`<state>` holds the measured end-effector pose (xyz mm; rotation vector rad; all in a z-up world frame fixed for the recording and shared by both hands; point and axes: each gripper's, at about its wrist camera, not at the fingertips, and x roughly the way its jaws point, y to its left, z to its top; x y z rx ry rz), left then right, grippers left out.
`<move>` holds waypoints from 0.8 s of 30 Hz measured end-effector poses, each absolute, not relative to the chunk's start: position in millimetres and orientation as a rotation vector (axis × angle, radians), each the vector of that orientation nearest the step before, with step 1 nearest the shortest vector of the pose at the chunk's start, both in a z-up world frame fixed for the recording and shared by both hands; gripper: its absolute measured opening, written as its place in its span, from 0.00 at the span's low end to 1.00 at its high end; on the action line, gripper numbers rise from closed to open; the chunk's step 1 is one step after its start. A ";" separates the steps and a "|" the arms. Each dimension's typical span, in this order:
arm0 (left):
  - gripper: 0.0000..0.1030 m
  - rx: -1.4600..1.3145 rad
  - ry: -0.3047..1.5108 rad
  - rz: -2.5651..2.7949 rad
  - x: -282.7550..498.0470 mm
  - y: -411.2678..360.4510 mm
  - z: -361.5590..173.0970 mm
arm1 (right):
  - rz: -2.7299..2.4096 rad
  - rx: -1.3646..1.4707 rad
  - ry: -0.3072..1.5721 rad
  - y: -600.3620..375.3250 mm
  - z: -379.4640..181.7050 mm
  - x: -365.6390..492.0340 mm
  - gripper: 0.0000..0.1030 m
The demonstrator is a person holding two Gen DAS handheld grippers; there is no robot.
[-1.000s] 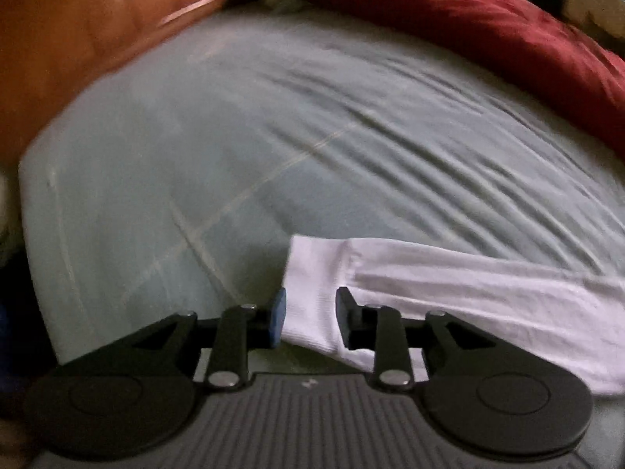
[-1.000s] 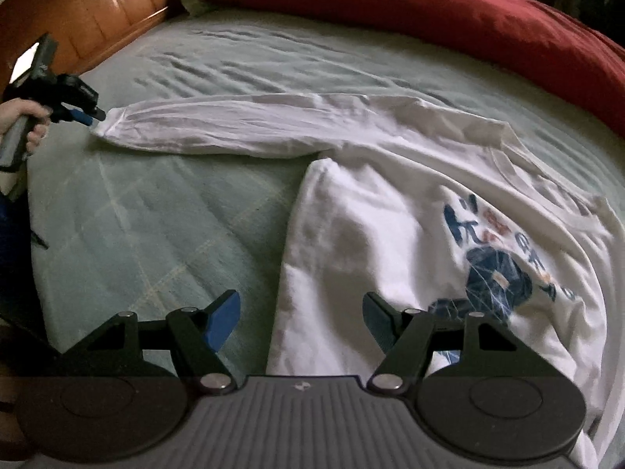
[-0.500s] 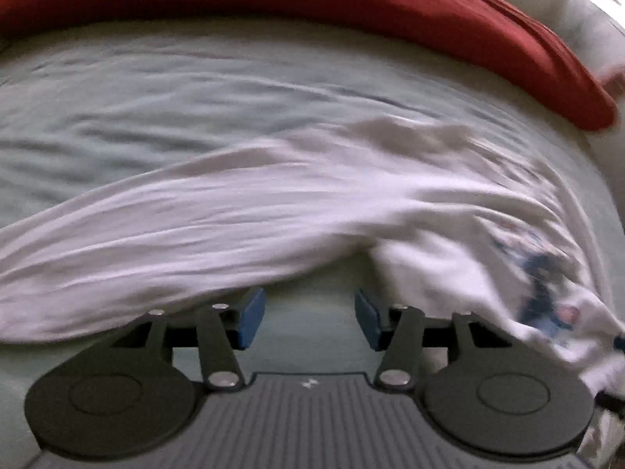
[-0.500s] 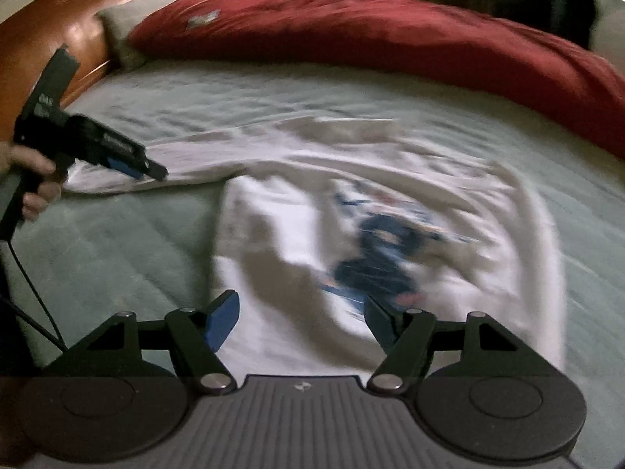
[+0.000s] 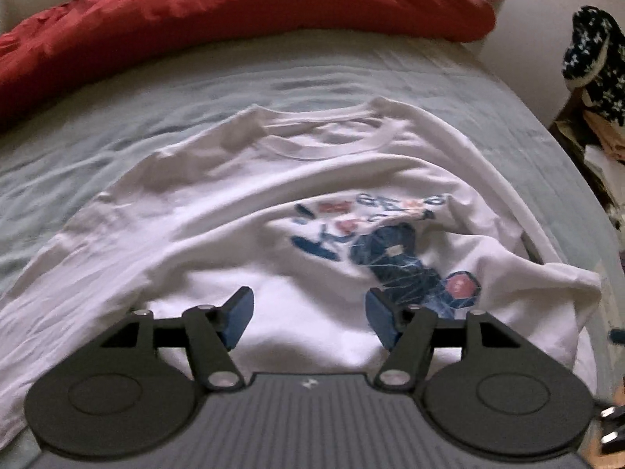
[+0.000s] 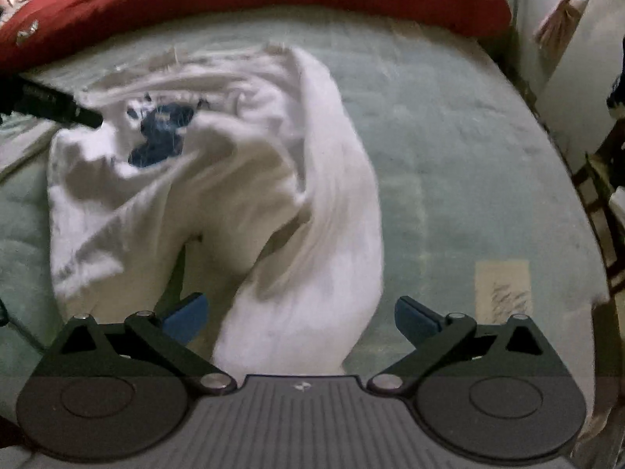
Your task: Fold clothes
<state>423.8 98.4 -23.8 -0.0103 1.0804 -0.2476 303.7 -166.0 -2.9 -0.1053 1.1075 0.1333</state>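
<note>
White shirt (image 6: 242, 179) motion-blurred in the right wrist view, its print (image 6: 160, 136) unreadable, sleeve end behind the gripper body.

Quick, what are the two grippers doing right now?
Left gripper: opening, holds nothing, over the white shirt.
Right gripper: opening wide, the sleeve between its jaws, ungripped.

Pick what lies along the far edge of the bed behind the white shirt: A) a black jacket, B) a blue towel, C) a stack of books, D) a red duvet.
D: a red duvet runs along the far edge of the bed, behind the white shirt.
</note>
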 end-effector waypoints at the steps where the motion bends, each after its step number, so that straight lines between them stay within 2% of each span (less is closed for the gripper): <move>1: 0.63 -0.015 1.084 -0.257 424.9 95.4 -25.0 | 0.123 -0.115 1.117 -161.0 -9.7 304.7 1.00; 7: 0.64 -0.015 1.081 -0.311 427.0 87.2 -27.6 | -0.131 -0.336 1.117 -162.1 -24.5 303.8 1.00; 16: 0.64 -0.018 1.065 -0.311 429.0 82.9 -26.5 | -0.222 -0.406 1.138 -168.0 -42.6 316.6 1.00; 24: 0.65 -0.047 1.067 -0.253 433.0 71.0 -28.5 | -0.168 -0.315 1.186 -199.5 -50.8 335.3 1.00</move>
